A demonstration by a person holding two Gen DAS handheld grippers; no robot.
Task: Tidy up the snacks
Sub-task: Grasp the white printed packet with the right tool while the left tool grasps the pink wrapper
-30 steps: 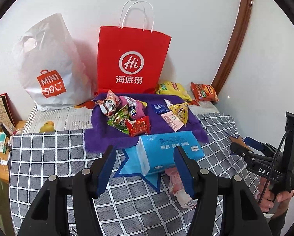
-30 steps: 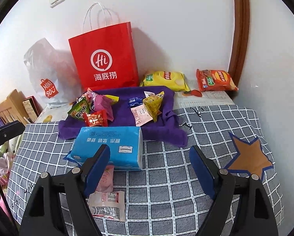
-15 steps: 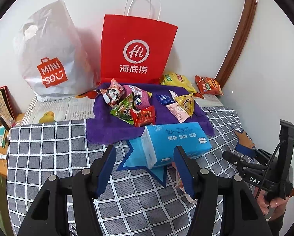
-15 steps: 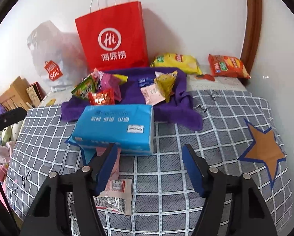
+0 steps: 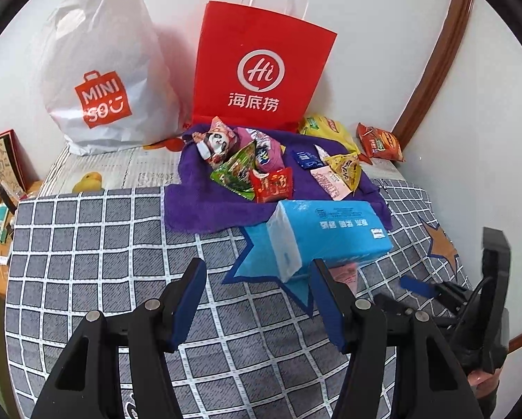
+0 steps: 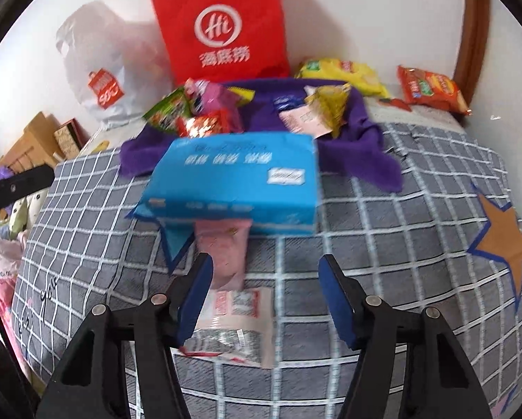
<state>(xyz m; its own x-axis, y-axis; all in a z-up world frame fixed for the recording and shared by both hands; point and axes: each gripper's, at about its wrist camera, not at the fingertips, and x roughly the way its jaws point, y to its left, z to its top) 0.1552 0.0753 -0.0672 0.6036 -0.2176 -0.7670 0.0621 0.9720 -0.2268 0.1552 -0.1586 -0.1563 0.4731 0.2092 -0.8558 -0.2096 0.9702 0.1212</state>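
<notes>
both the left gripper and right gripper have fingers apart, holding nothing. most snacks lie on the purple towel at 12 o'clock. two pink packets near the blue tissue pack seem left to sort.

Even, bright indoor light, no harsh glare. Soft shadows on wall behind red paper bag & white plastic bag. Left wrist view sharp. Right wrist view motion-blurred, esp. blue tissue pack. Strong fisheye bending + dark vignette at corners, both views.
</notes>
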